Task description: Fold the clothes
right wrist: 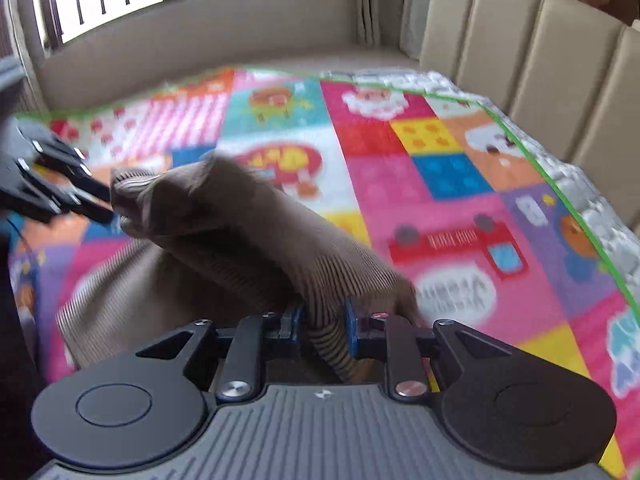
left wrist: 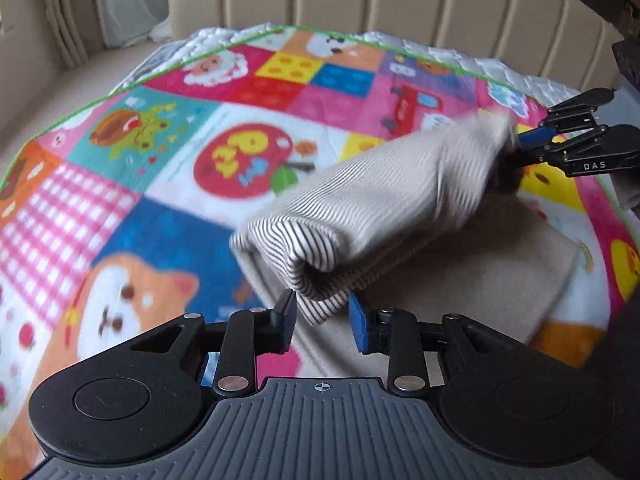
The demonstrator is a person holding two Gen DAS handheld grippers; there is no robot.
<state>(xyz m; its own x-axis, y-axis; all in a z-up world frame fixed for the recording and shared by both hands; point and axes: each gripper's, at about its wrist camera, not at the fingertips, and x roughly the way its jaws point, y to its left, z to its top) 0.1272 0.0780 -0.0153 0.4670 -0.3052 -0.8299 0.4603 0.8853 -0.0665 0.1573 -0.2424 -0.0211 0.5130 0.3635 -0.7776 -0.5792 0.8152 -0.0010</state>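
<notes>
Beige padded panels wall in a bed-like surface spread with a bright cartoon play mat [left wrist: 168,184], and on it lies the task's thing, a thin striped beige garment [left wrist: 372,196]. Part of it rests flat on the mat [left wrist: 500,280] while an upper fold is lifted into a slack roll strung between the two tools. The left gripper [left wrist: 322,322] has its blue-padded jaws partly closed with the striped hem bunched between them; the cloth appears pinched, though a little gap shows on either side. The right gripper [right wrist: 324,326] likewise has a corner of the same garment caught between narrowed jaws. The fabric looks light, soft and limp, likely to sag and slide wherever it is unsupported, so holds at corners or along the hem, kept taut between both hands, should serve best. Motion blur smears the weave and the mat's pictures. What sort of garment it is, where any sleeves or collar lie, and how many layers are stacked beneath the lifted fold cannot be made out.
</notes>
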